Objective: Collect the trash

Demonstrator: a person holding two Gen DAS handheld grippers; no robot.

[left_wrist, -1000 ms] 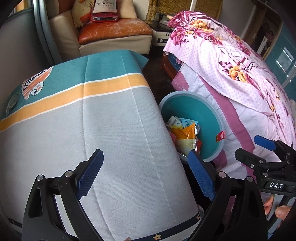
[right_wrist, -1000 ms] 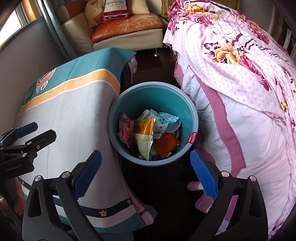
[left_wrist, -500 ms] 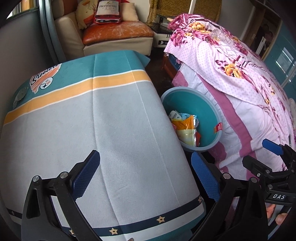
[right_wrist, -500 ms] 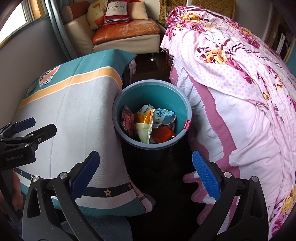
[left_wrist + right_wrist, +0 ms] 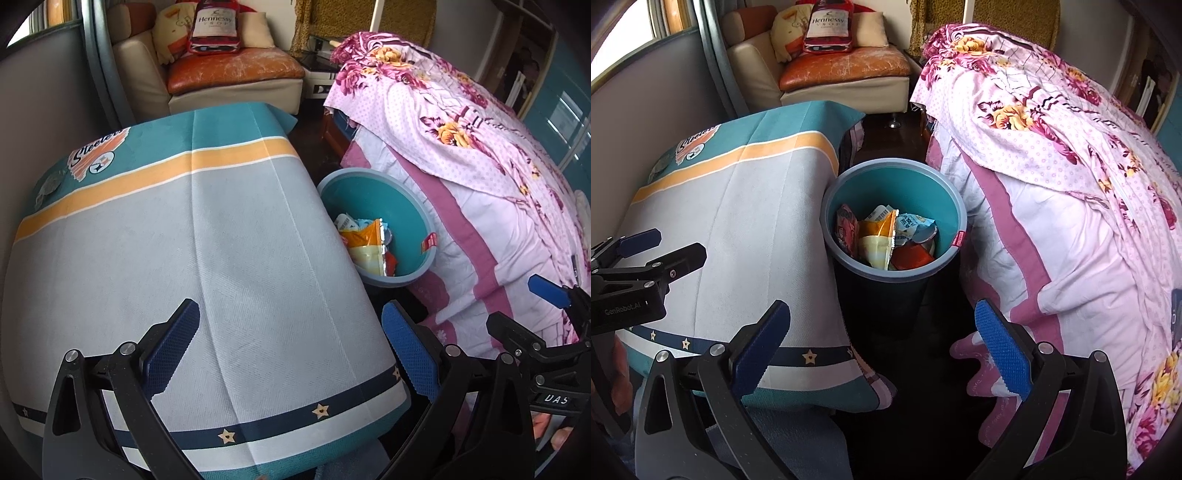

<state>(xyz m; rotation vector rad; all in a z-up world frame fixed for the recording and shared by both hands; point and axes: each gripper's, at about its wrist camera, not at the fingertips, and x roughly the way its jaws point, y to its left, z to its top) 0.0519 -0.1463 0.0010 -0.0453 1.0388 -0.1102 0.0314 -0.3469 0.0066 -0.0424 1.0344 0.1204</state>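
Note:
A teal bin (image 5: pixel 916 184) stands on the dark floor between a cloth-covered table and a bed. It holds several crumpled snack wrappers (image 5: pixel 882 240); the bin also shows in the left wrist view (image 5: pixel 413 206). My left gripper (image 5: pixel 290 345) is open and empty above the near part of the tablecloth. My right gripper (image 5: pixel 881 341) is open and empty, held above the floor in front of the bin. Each gripper shows at the edge of the other's view.
A grey, orange and teal tablecloth (image 5: pixel 184 240) covers the table on the left. A bed with a pink floral cover (image 5: pixel 1071 184) lies right. A sofa with an orange cushion (image 5: pixel 846 66) and a bottle-shaped pillow is at the back. Pink slippers (image 5: pixel 982 365) lie on the floor.
Both grippers have drawn back and up from the bin, which looks smaller and farther now. More of the table's near edge shows. Both stay open and empty.

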